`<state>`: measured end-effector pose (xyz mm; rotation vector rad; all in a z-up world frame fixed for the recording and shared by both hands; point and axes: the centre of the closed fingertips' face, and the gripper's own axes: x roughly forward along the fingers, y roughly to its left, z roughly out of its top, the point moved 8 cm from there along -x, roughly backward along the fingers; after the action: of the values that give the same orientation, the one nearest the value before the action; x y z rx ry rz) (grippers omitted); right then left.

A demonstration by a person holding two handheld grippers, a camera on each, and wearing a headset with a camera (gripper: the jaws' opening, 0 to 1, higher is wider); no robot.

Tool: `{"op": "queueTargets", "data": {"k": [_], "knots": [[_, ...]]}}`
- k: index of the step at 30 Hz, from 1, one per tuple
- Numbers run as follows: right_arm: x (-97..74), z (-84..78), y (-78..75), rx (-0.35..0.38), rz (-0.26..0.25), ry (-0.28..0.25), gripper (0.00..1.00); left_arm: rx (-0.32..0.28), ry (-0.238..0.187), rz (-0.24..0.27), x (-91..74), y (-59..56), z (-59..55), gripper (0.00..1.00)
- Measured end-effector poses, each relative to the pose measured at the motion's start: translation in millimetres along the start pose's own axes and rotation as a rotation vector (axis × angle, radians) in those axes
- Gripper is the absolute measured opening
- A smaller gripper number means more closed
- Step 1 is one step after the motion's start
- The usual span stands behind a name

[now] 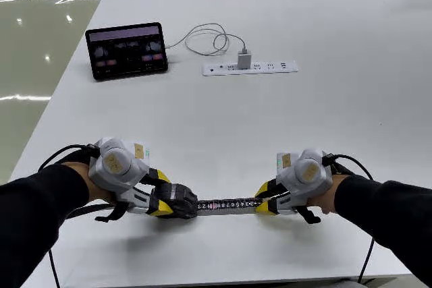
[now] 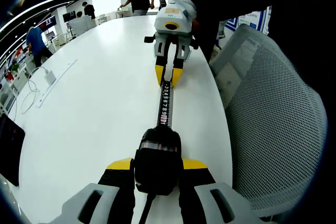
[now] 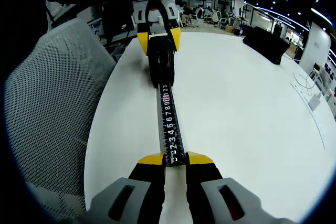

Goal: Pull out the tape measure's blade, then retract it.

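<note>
A black tape measure case [image 1: 177, 202] lies near the table's front edge, clamped between the yellow-tipped jaws of my left gripper [image 1: 162, 195]. The same case [image 2: 158, 155] sits between my left gripper [image 2: 157, 163] jaws in the left gripper view. A short length of numbered blade [image 1: 228, 204] runs right from the case to my right gripper [image 1: 264, 198], which is shut on the blade's end. In the right gripper view the blade [image 3: 168, 124] reaches from my right gripper [image 3: 173, 158] up to the case [image 3: 160, 59].
A white table [image 1: 283, 112] carries a dark tablet [image 1: 127, 50] at the back left and a white power strip [image 1: 250, 67] with a plugged charger and cable at the back middle. A grey mesh chair [image 2: 273, 114] stands beside the table edge. People stand far off.
</note>
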<state>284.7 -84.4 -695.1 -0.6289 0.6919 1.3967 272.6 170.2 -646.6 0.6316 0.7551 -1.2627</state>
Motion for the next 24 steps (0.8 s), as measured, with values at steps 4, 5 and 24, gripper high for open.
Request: {"op": "queueTargets", "data": {"k": [4,5,24], "knots": [[-1.7,-2.1,-0.6,0.007,-0.001,0.0,0.09,0.0,0.001,-0.001,0.1,0.0,0.2,0.28],[-1.8,-2.3,-0.5,0.007,-0.001,0.0,0.09,0.001,0.0,0.0,0.0,0.0,0.2,0.28],[-10.3,-11.6,0.5,0.02,0.005,0.01,0.09,0.002,0.002,0.003,-0.8,-2.9,2.0,0.28]]}}
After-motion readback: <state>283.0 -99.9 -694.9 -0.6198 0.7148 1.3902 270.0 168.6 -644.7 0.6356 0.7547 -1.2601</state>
